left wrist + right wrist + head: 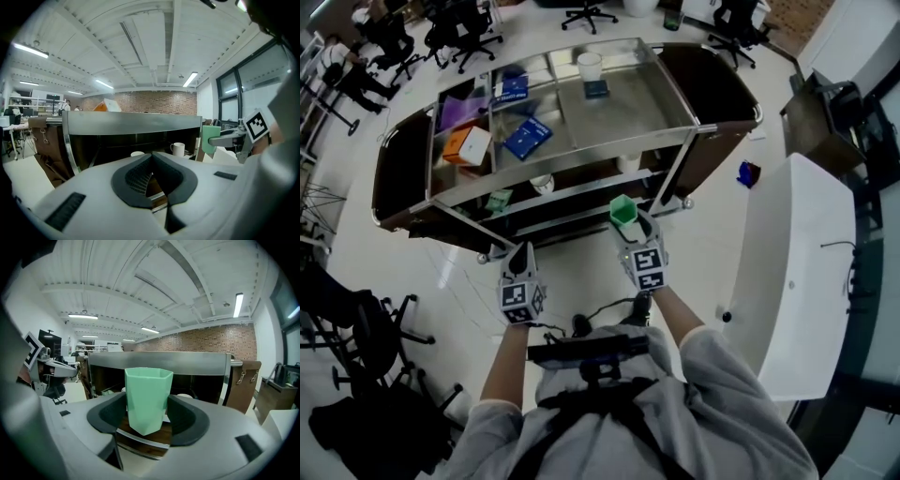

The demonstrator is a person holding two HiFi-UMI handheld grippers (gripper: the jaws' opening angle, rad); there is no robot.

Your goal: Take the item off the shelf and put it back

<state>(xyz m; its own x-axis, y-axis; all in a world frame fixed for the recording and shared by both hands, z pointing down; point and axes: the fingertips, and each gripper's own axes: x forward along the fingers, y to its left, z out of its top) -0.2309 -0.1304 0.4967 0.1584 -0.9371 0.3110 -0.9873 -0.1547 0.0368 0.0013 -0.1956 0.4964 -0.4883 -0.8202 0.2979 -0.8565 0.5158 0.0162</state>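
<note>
The left tongs (522, 247) hang before the near edge of the steel trolley (609, 156), left of its middle. In the left gripper view their two jaws meet at the tips and nothing is between them.

At the left end of the trolley's top shelf (628, 108) lie a purple box (459, 111) and, nearer to the near edge, an orange box (467, 145). Just right of them is a blue box (526, 137), turned slantwise, and a second blue packet (511, 89) lies near the far edge. More to the right, at the far edge, a white paper cup (590, 66) stands upright with a small dark card (596, 89) just before it. On the middle shelf (581, 190) a white cup (542, 184) shows close to the near edge.

The right tongs (627, 223) are before the near edge, right of the middle, and they hold the green cup (623, 209) in the air, on no shelf. In the right gripper view the jaws stand apart as wide as the cup, both pads against its sides. The cup (147, 399) is six-sided, upright, with the mouth up.

At the far right stands a white bench (797, 244). A small blue thing (748, 173) lies on the floor between it and the trolley.
</note>
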